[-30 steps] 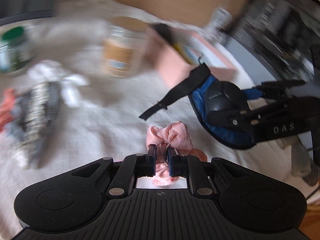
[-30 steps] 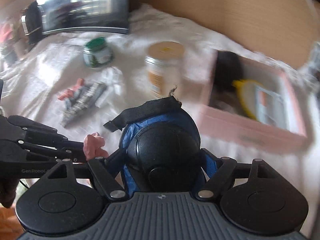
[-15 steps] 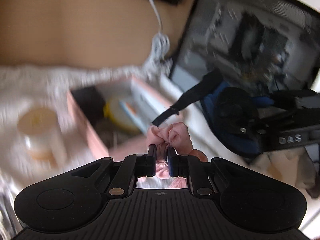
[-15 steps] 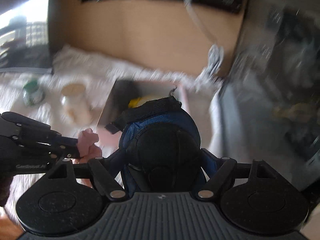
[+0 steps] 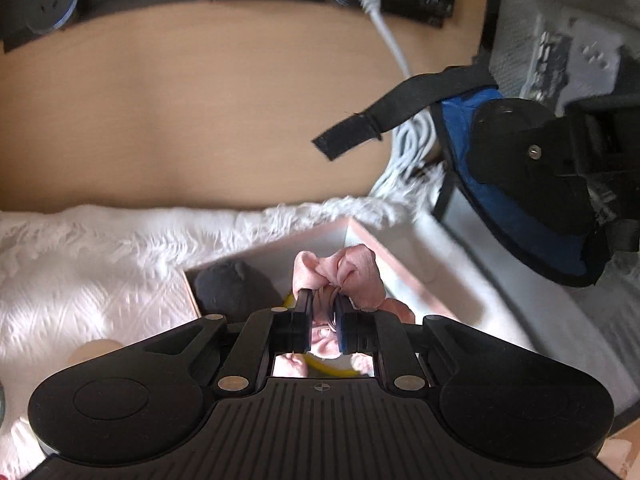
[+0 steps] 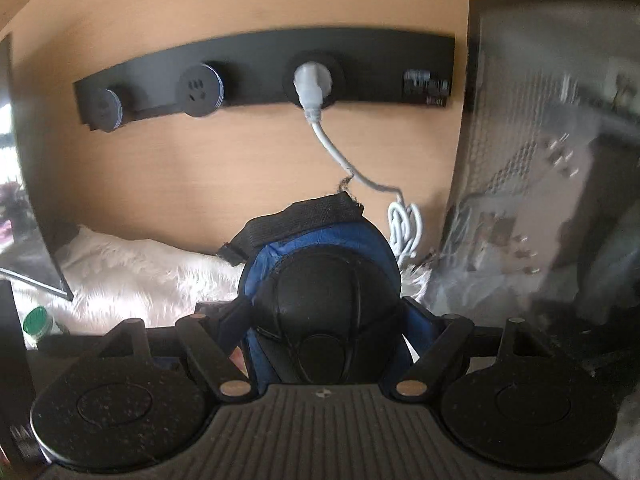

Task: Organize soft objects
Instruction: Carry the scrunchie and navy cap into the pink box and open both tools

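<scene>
Pink crumpled fabric piece (image 5: 352, 276), bunched and soft, sits at the lower centre of the left wrist view, clamped between the two closed-in fingers of the left gripper (image 5: 322, 312). It hangs above the open pink rectangular box (image 5: 400, 256), just over the box's inner space. Inside that box, to the left of the fabric, lies a dark grey rounded soft item (image 5: 236, 284); a curved yellow object (image 5: 328, 366) shows below the fingers, partly hidden.

Blue padded brace with a black moulded cap and black strap (image 6: 324, 304) fills the centre of the right wrist view, gripped between the fingers of the right gripper (image 6: 324, 344), which press against its two sides. In the left wrist view the same brace (image 5: 516, 184) appears at the right of the frame, raised clear of the surface, its strap end pointing toward the upper centre.

White fluffy textured cloth (image 5: 100, 264) covers the surface across the lower left of the left wrist view, under and beside the box. Behind it stands a tan wooden panel (image 5: 200, 112) bearing a black socket strip (image 6: 260, 76) along the top of both views. White plug with cable (image 6: 314, 88) sits in one socket; the cable runs down to a coiled bundle (image 6: 406, 228) right of centre. Green-lidded jar (image 6: 38, 322) stands at the far left edge of the right wrist view.
</scene>
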### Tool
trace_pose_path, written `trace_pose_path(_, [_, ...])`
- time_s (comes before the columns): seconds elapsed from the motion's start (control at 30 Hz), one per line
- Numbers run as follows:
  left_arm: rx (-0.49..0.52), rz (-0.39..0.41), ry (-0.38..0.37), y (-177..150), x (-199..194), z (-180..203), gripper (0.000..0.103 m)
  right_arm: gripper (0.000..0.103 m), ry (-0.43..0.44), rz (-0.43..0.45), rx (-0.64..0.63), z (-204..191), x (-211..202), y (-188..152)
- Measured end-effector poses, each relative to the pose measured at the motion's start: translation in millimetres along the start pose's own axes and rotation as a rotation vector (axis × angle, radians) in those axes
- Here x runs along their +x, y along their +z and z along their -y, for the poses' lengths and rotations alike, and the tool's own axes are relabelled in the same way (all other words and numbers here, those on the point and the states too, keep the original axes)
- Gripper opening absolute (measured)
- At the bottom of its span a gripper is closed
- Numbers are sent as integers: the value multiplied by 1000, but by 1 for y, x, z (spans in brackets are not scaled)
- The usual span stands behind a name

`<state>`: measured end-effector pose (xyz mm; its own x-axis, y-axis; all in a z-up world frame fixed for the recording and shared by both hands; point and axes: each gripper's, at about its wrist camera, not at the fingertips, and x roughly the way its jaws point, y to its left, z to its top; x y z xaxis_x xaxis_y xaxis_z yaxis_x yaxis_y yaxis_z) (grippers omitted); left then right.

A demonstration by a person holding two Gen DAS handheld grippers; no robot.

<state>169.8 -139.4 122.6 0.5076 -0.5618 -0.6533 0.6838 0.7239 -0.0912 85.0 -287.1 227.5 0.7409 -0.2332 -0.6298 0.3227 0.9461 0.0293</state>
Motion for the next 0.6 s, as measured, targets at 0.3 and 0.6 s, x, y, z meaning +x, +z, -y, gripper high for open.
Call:
trace_pose_path(0.3, [-135, -71, -149, -25, 33, -27, 22, 80, 48, -112, 135, 14, 57, -18])
trace_pose_path(0.6, [-333, -134, -139, -33, 30, -57, 22, 80, 118, -228, 220, 15, 107, -44])
